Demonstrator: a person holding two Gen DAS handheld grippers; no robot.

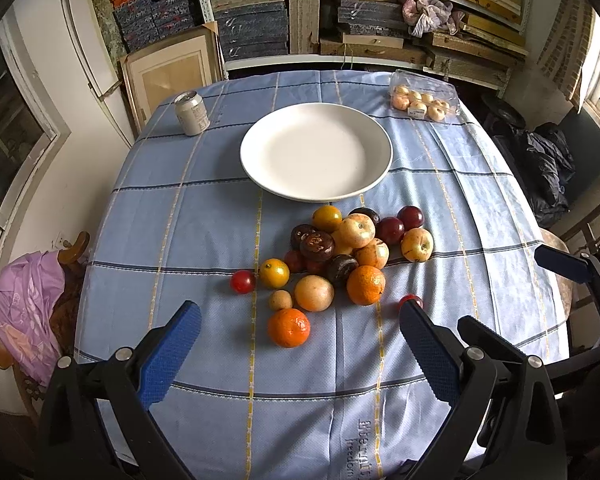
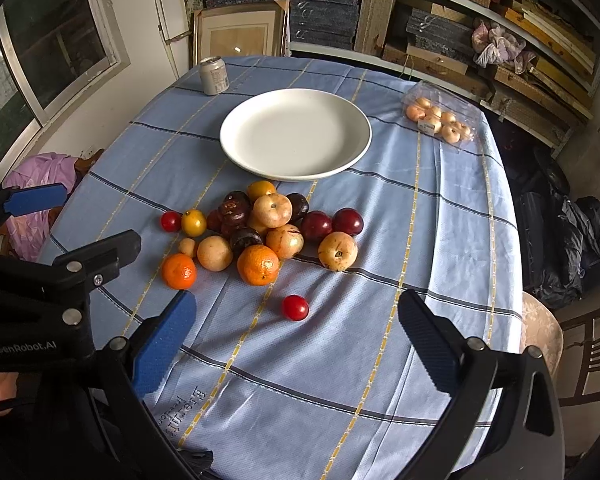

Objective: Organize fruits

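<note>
**A:** Table [image 1: 204, 216] first: round, blue checked cloth over it. White plate [image 1: 316, 152] sits past the centre, bare. Status of your tongs?

**B:** My left gripper [image 1: 300, 312] hangs above the near edge, jaws spread wide, nothing between them. My right gripper [image 2: 296, 304] is the same: wide apart, holding nothing. Its blue tip shows at the right edge of the left view.

**A:** Fruit?

**B:** Fruit pile [image 1: 340, 252] is on the cloth just in front of the plate, none on it. Pale apples and dark plums are heaped and touching. One apple [image 2: 337, 251] lies at the pile's right side, beside two red plums. One orange [image 1: 366, 285] touches the heap; a second orange [image 1: 289, 327] sits at the near edge, closest to my left jaws.

**A:** Strays?

**B:** Small red tomato [image 2: 295, 307] is alone, apart from the pile, just ahead of my right jaws. Another red one [image 1: 243, 281] is at the left side, next to a yellow fruit.

**A:** Other stuff?

**B:** Clear clamshell box [image 1: 424, 98] of pale fruit at far right, drink can [image 1: 192, 113] at far left.
</note>
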